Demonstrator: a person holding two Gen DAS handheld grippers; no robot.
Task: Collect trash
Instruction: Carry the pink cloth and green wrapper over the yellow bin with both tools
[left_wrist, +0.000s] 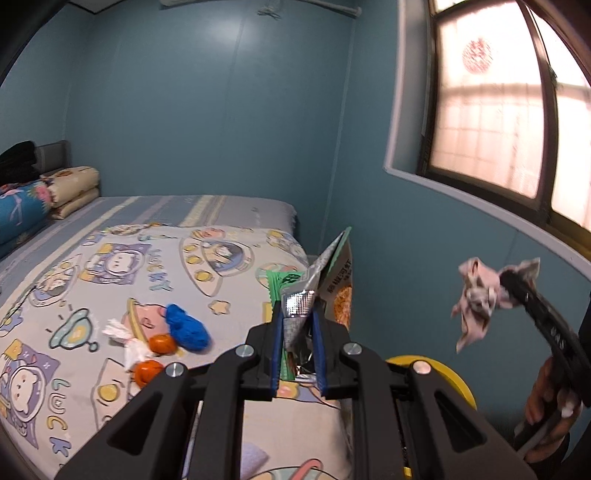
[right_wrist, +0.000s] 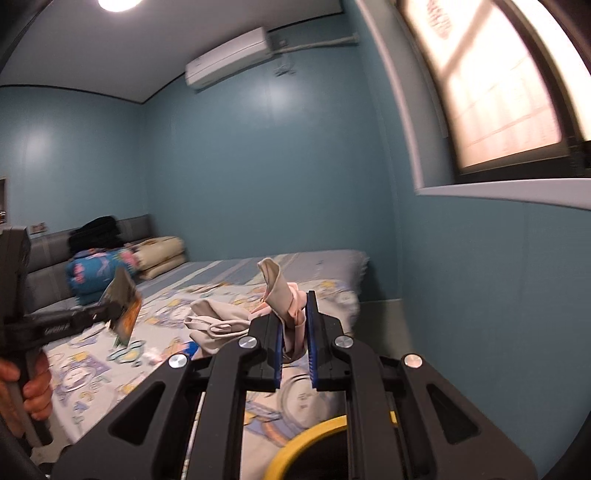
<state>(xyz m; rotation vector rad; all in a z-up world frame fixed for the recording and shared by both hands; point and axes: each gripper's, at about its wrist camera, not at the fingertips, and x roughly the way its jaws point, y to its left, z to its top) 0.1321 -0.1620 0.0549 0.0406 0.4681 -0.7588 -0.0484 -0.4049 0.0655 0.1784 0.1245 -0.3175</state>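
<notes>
Trash: your left gripper (left_wrist: 297, 325) is clamped on a foil snack wrapper (left_wrist: 317, 280), jaws nearly closed, wrapper sticking up at 12 o'clock off the tips. Your right gripper (right_wrist: 295, 332) is pinched tight on a crumpled pinkish tissue wad (right_wrist: 286, 310), seen at 3 o'clock in the left cam. Both are held in the air over the bed (left_wrist: 110, 277) foot edge, w/ a yellow bin rim (right_wrist: 306, 439) right below at 6 o'clock. Open room between bed edge & blue wall at 3 o'clock. More bits on the sheet at 9 o'clock: blue wad (left_wrist: 186, 326), orange pieces (left_wrist: 162, 344), white tissue (left_wrist: 122, 332). Sheet print reads "LUCK"; wrapper text too small to read
</notes>
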